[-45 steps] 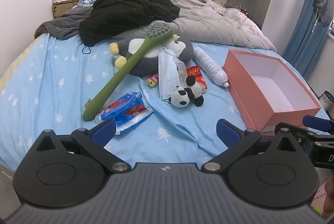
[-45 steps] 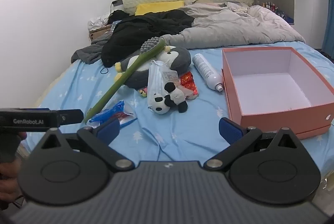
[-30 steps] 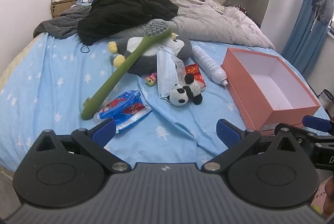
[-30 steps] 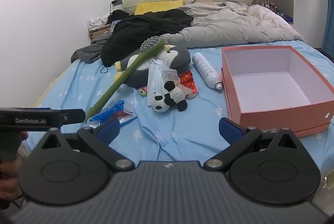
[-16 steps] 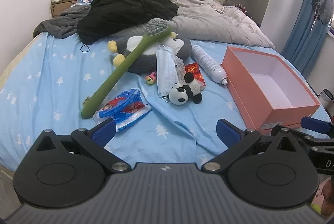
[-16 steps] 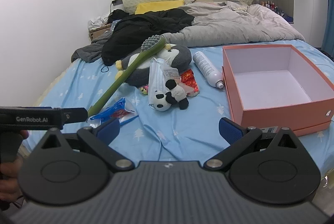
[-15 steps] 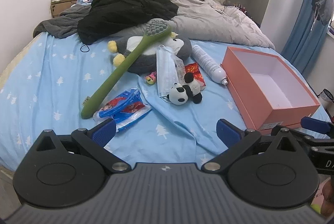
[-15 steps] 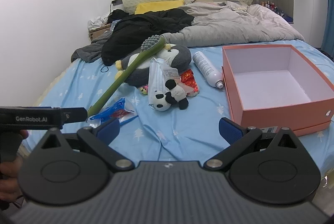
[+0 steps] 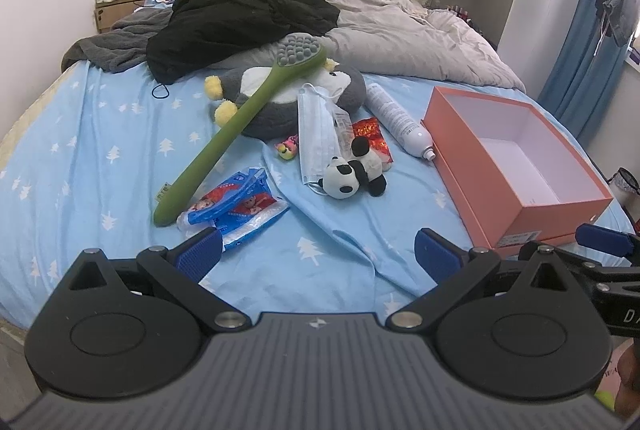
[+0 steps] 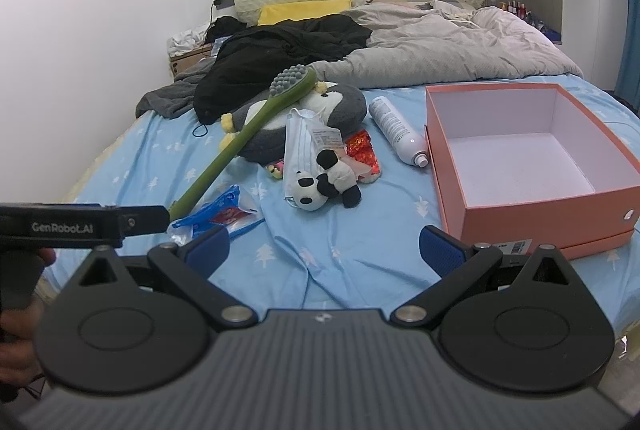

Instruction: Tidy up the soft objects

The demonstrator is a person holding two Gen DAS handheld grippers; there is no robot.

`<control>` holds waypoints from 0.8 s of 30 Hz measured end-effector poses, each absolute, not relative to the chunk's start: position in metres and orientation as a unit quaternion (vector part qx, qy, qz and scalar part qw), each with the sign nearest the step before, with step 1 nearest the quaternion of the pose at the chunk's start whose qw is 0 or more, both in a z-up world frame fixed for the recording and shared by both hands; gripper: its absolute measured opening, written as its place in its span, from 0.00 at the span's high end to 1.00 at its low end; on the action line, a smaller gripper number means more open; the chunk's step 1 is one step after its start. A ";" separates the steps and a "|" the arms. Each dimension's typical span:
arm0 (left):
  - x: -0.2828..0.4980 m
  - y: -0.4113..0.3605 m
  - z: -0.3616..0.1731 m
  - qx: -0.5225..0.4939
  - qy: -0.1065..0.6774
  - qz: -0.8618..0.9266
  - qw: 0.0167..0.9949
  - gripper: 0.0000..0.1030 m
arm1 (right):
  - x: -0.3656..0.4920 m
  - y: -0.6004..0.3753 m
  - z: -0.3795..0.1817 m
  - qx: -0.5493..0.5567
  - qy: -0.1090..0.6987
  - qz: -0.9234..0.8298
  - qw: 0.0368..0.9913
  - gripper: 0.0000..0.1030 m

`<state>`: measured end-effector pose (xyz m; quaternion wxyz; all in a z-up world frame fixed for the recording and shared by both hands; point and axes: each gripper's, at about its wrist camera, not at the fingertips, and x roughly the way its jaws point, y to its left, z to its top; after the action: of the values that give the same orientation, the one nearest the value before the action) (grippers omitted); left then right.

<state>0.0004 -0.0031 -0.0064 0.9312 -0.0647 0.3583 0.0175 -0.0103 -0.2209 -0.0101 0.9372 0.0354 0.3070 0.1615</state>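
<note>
A small panda plush (image 9: pixel 352 175) (image 10: pixel 322 185) lies mid-bed on the blue sheet, next to a pack of face masks (image 9: pixel 316 125) (image 10: pixel 302 141). Behind them rests a big grey penguin plush (image 9: pixel 280 97) (image 10: pixel 304 117) with a long green brush (image 9: pixel 236 125) (image 10: pixel 240 137) leaning across it. An open orange box (image 9: pixel 516 153) (image 10: pixel 532 157) stands empty at the right. My left gripper (image 9: pixel 316 254) hangs open over the bed's near edge, short of the toys. My right gripper (image 10: pixel 324 248) is open too, holding nothing, just left of the box's near corner.
A white spray bottle (image 9: pixel 400 121) (image 10: pixel 398 131) lies beside the box. A blue-red wrapper (image 9: pixel 236 205), a red foil packet (image 9: pixel 370 137) and a small colourful toy (image 9: pixel 288 149) lie around the plushes. Black clothing (image 9: pixel 240 17) and a grey duvet (image 9: pixel 408 49) cover the bed's far end.
Both views have crept slightly closer to the bed; objects sit a touch nearer. Both grippers stay open and nothing on the bed has moved.
</note>
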 end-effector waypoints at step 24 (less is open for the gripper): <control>0.004 -0.008 -0.014 -0.059 0.367 0.010 0.928 0.00 | -0.011 -0.221 -0.012 0.036 0.314 0.159 0.935 0.00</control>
<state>0.0044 -0.0084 -0.0140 0.9283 -0.0587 0.3670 0.0097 -0.0115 -0.2205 -0.0119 0.9353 0.0364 0.3142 0.1586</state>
